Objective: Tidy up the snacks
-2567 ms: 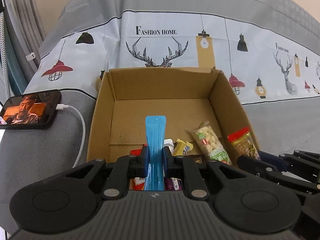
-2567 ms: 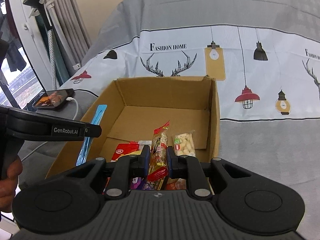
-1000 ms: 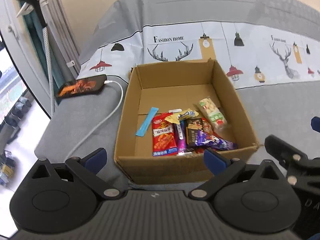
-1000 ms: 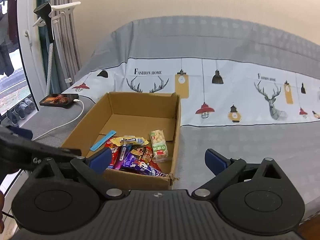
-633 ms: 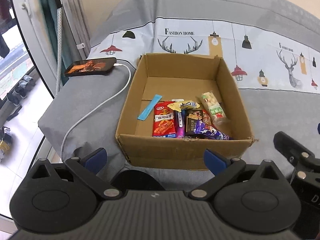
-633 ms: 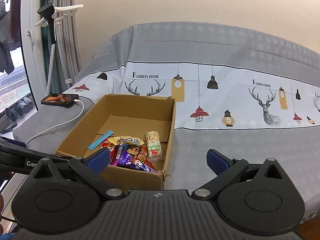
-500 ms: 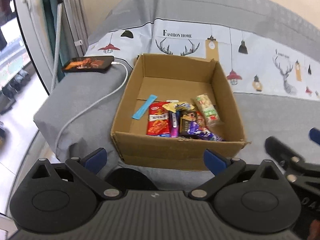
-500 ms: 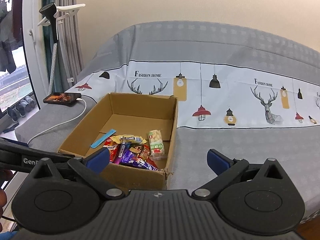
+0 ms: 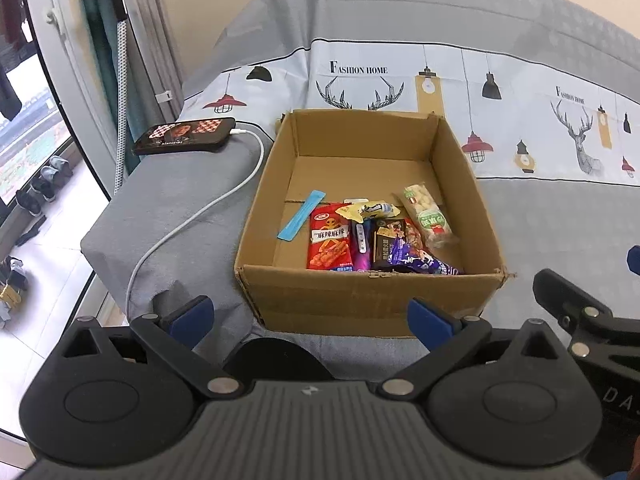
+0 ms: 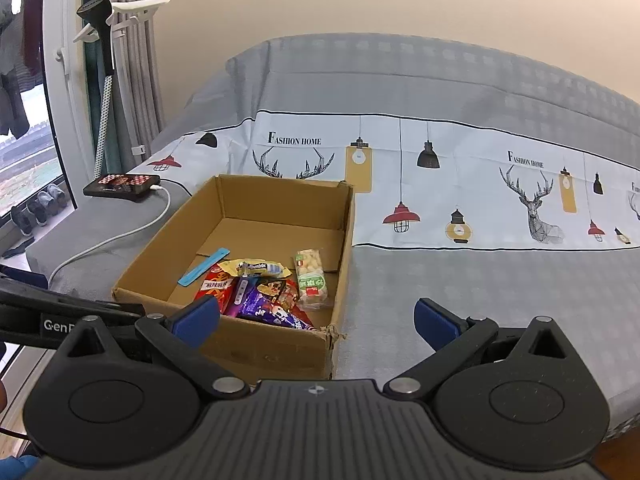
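An open cardboard box (image 9: 360, 300) (image 10: 276, 350) sits on the grey bed cover. Inside lie a thin blue packet (image 9: 301, 220) (image 10: 204, 266), a red snack bag (image 9: 330, 242) (image 10: 214, 286), a yellow wrapper (image 9: 366, 210) (image 10: 256, 267), a purple wrapper (image 9: 416, 260) (image 10: 272, 308) and a clear pack of white puffs (image 9: 428, 216) (image 10: 313, 278). My left gripper (image 9: 310, 314) stands open and empty in front of the box's near wall. My right gripper (image 10: 318, 318) is open too, empty, near the box's right front corner.
A phone (image 9: 184, 136) (image 10: 122, 186) lies at the bed's left corner, its white cable (image 9: 192, 220) trailing past the box. A printed sheet (image 10: 440, 192) covers the bed behind. The bed edge drops to the floor and window (image 9: 28, 160) at left.
Both grippers let go of their snacks into the box, opened wide and drew back and up. The blue packet and red-topped pack now lie inside. In the last half second little has moved.
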Available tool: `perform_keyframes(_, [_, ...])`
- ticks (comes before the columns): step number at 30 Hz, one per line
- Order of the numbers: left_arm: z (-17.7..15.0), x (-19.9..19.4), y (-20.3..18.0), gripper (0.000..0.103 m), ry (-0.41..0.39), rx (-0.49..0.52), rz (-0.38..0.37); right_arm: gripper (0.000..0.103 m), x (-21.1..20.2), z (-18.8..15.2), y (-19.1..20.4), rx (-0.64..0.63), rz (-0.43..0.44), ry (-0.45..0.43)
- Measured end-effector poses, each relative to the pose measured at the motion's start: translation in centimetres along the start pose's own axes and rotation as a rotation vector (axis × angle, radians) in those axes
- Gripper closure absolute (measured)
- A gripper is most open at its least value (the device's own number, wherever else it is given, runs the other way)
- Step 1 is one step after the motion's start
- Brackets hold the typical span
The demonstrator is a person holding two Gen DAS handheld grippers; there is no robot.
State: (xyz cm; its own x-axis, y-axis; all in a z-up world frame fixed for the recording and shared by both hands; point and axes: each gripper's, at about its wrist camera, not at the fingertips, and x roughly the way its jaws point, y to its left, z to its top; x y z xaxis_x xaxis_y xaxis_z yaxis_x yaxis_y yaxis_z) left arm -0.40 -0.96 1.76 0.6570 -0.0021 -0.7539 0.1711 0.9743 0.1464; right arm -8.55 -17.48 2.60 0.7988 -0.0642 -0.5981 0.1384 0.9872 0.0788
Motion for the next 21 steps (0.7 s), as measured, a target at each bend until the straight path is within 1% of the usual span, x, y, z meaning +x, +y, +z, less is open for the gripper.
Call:
perform_keyframes(5, [0.01,0.15,0.11,0.0,0.003,-0.009,-0.001,0.0,0.03,-0.1,0.02,-0.004,0.002,-0.004])
perform_keyframes(21, [-0.23,0.04,-0.24,0.0,0.0,0.011,-0.007,0.001,0.01,-0.18,-0.16,0.006,0.002,-0.001])
